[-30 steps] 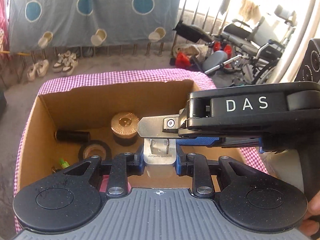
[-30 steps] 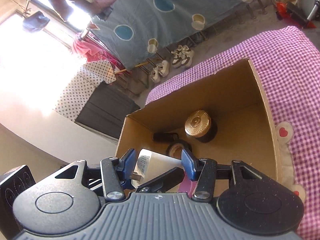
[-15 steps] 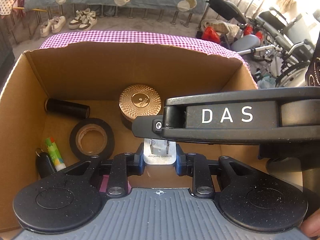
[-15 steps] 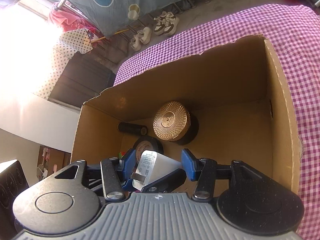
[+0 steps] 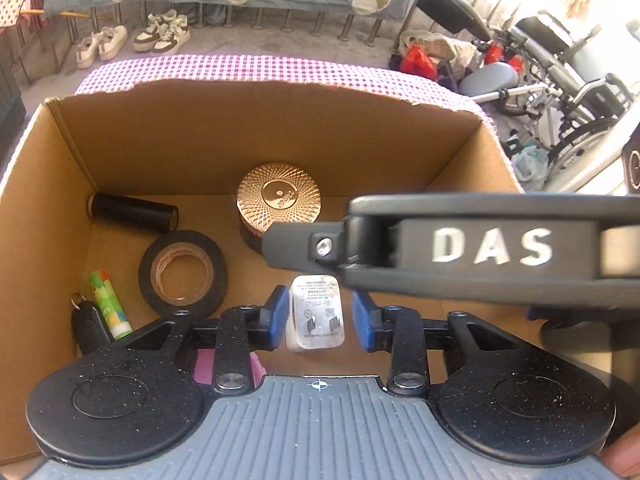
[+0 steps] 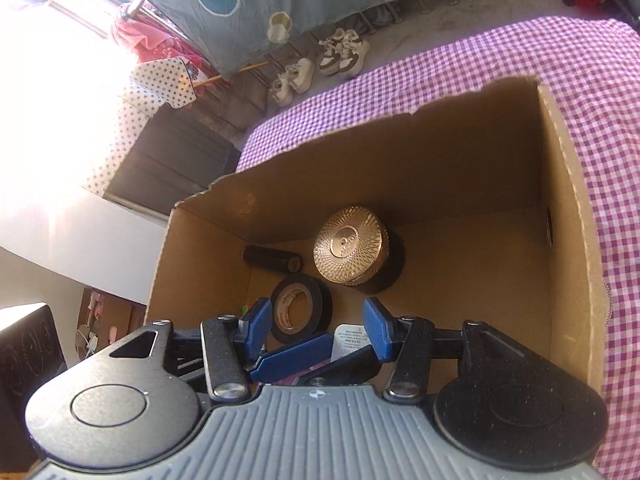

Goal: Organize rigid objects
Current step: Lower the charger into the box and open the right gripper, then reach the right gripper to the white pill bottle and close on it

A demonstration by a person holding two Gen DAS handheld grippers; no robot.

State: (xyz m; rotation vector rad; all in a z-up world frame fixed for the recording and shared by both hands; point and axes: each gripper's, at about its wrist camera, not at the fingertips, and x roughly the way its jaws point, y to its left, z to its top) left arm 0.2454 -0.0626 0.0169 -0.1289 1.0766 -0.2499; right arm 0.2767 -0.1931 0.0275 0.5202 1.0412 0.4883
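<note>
Landmark: cardboard box, open top, on a desk under purple check cloth. Far rim torn and ragged, side walls straight.

Left third of box, crowded: black key fob in the near-left corner, touching the left wall; green glue stick just beside it; black cylinder lying along the far-left floor edge; tape roll flat, nearer the centre.

Centre: copper-lidded jar upright, near the far wall.

Right half of box: bare floor, open room up to the right wall.

Left gripper over the box's near-centre, jaws opening. White charger sits between the pads; the left pad looks to touch it, there is a gap at the right one, so no grip. Charger's label face points toward the camera, long axis running along the fingers toward the far wall; folded prongs at the near end.

Right gripper hangs over the same near-centre spot, jaws apart, pads clamping nothing; the left gripper's blue finger and the charger's corner show between them. In the left view its black arm, marked DAS, crosses above the box's right half.
</note>
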